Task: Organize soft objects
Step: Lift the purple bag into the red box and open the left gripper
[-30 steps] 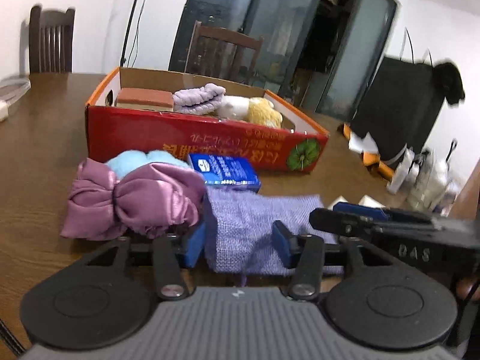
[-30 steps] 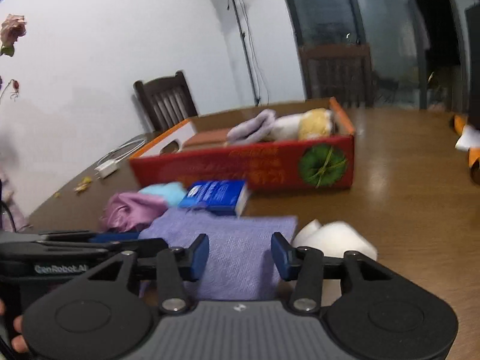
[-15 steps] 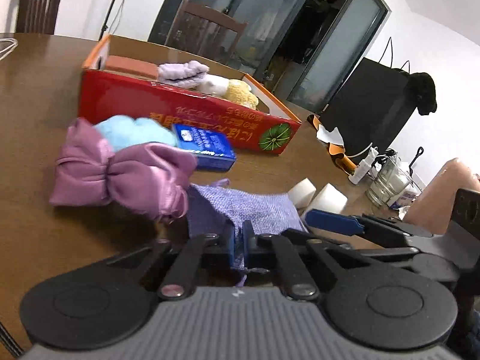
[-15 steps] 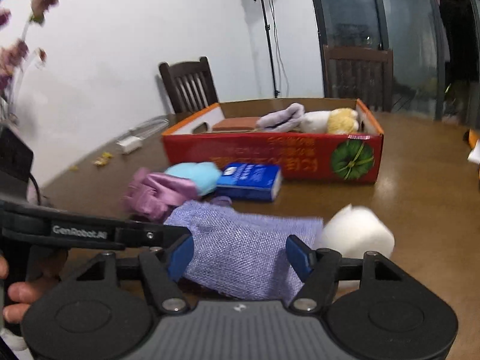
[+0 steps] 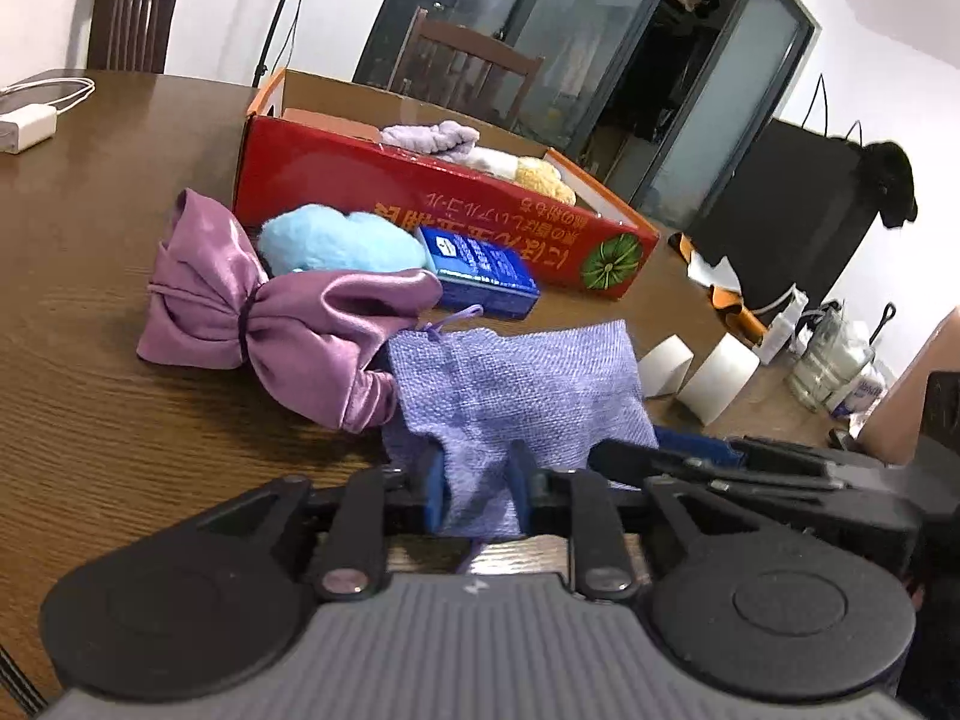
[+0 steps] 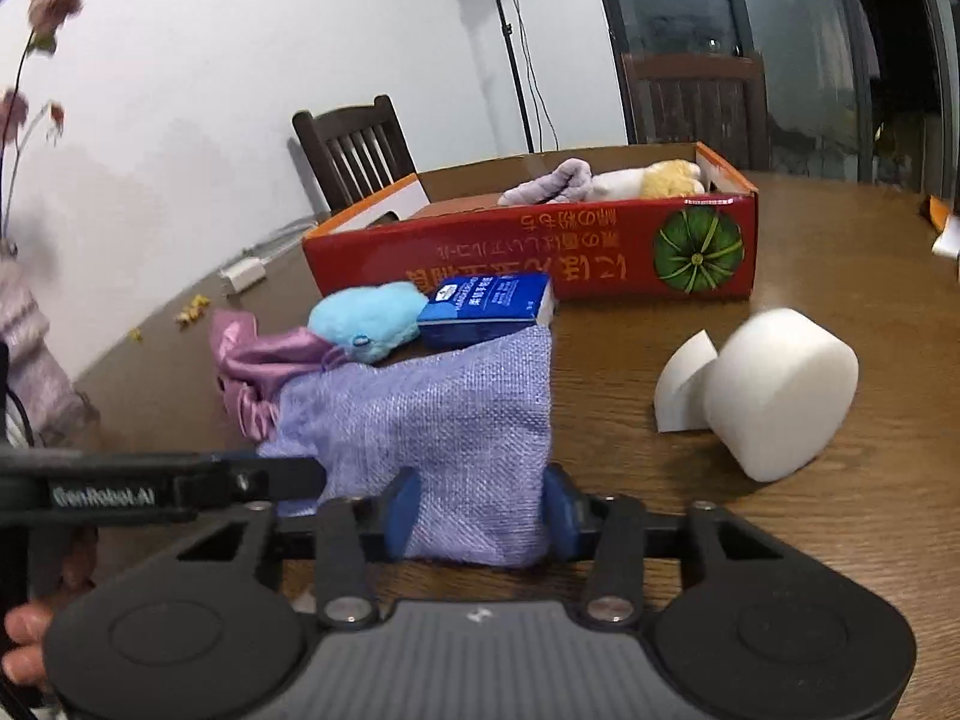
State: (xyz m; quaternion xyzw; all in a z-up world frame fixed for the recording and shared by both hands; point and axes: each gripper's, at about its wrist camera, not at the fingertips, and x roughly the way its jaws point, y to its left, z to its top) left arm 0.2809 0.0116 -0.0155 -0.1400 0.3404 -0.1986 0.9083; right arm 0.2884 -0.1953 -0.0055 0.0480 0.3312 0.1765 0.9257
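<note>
We note dark brown wooden table (image 5: 90, 396) | on it: red cardboard box (image 6: 540, 252), blue tissue pack (image 6: 486, 309), light-blue plush (image 5: 336, 240), pink satin pouch (image 5: 258, 312), lilac burlap bag (image 6: 444, 420), two white foam blocks (image 6: 774, 390), white charger (image 5: 24, 126).

Lilac pouch (image 5: 516, 384) between gripper (image 5: 477, 495) pads

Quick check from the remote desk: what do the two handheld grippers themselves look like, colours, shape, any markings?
Both match: a grey ribbed body, two round black discs, black linkage arms with silver pivot screws, and blue finger pads. The left gripper shows those pads clearly; so does the right gripper. In the right wrist view, the left gripper's side bears white "GenRobot.AI" lettering. No cables or sleeves show.
</note>
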